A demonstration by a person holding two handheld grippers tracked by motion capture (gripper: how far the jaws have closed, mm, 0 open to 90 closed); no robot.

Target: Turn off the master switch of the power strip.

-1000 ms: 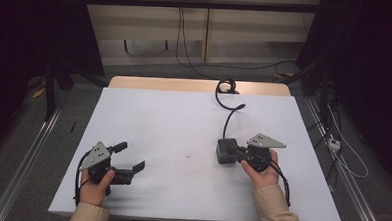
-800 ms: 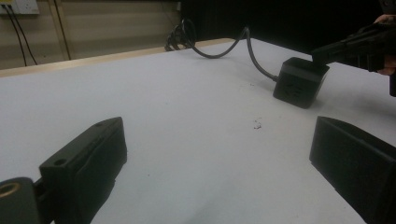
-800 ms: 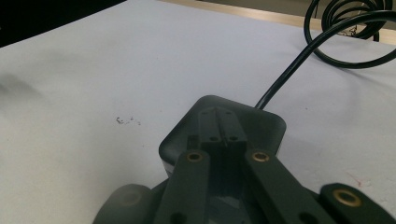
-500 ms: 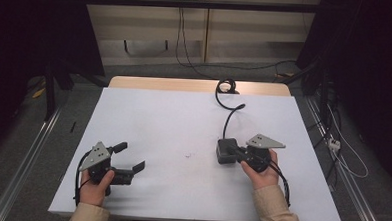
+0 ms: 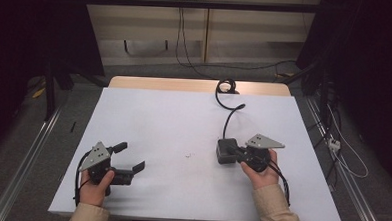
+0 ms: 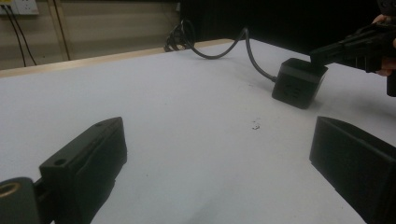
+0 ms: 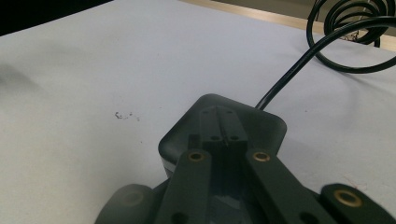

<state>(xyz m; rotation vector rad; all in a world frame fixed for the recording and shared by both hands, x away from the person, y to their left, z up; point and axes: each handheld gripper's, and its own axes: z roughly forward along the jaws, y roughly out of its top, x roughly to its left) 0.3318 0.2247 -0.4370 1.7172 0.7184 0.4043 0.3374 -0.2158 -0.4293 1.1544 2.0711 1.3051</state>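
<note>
A black power adapter [image 5: 224, 153] [image 6: 296, 84] [image 7: 268, 127] sits on the white table [image 5: 158, 119], right of centre. Its black cable [image 5: 229, 114] [image 7: 299, 70] runs back to a coil [image 5: 226, 86] [image 6: 180, 35] at the far edge. My right gripper [image 5: 234, 151] [image 7: 223, 127] [image 6: 327, 53] is shut, its joined jaw tips lying over the adapter's top; I cannot tell whether they touch it. My left gripper [image 5: 132, 156] [image 6: 219, 154] stands open near the front left, pointing toward the adapter, with bare table between its jaws.
A small dark speck [image 5: 187, 155] [image 6: 255, 126] [image 7: 123, 115] marks the table between the grippers. A wooden strip [image 5: 185, 85] edges the table's far side. Metal rails [image 5: 26, 163] run along the floor on both sides, with loose cables [image 5: 342, 147] at the right.
</note>
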